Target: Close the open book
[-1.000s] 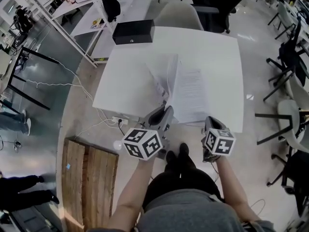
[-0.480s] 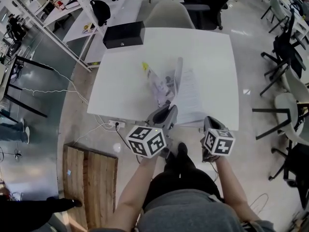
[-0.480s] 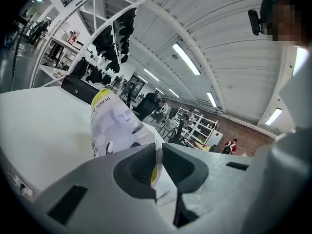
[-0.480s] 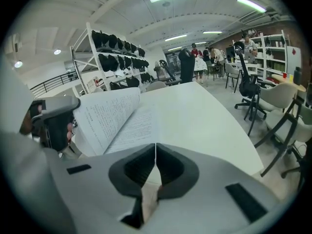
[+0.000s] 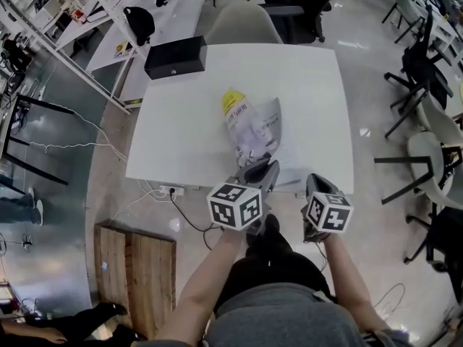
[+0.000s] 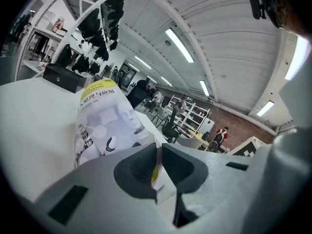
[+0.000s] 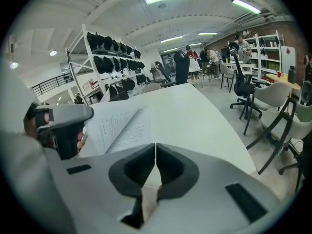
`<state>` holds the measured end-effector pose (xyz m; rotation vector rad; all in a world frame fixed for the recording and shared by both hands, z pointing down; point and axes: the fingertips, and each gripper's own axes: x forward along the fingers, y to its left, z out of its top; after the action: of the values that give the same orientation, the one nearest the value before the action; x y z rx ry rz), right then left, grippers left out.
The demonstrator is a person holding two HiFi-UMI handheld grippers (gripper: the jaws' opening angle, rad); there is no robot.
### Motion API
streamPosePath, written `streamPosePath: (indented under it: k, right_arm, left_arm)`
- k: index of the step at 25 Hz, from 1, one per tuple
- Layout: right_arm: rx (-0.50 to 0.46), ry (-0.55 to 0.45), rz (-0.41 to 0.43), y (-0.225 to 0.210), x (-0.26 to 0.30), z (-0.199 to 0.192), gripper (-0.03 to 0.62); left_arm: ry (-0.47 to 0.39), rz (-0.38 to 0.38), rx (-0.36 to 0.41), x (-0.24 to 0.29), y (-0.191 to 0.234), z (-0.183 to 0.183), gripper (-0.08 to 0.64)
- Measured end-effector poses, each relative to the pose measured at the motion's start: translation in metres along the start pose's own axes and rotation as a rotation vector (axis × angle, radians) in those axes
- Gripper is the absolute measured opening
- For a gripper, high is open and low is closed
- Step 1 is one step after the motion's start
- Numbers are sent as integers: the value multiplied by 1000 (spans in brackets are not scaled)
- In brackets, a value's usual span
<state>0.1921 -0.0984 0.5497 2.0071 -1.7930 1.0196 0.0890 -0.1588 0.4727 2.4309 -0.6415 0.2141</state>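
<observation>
Head view: the book point(image 5: 252, 130) lies half shut on the white tabletop point(image 5: 181, 121) (near the front edge). The left hand-held gripper point(image 5: 265, 170) pinches its lifted cover, jaws just squeezed tighter. The right hand-held gripper point(image 5: 315, 186) is closed, holding nothing.

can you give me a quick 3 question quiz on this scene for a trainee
1. True or false: the right gripper is clamped on a page of the grey-and-white paperback book with the yellow-topped cover.
2. What does the left gripper hold? A) the book's raised cover B) a pen C) nothing
3. What stands at the far left corner of the white square table?

Key:
1. False: its jaws are together on nothing.
2. A: its jaws, which have just closed a little further, pinch the cover's edge.
3. A black rectangular box.
</observation>
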Motion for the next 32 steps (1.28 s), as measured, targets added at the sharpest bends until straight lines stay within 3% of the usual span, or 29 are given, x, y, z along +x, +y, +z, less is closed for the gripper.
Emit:
streamPosePath:
  k: [12, 32]
  right_arm:
    - [26, -4, -27, -14, -2, 0, 11]
    - [32, -8, -45, -24, -10, 0, 11]
  left_arm:
    - [170, -17, 70, 42, -6, -41, 40]
    - [340, -12, 131, 67, -10, -74, 43]
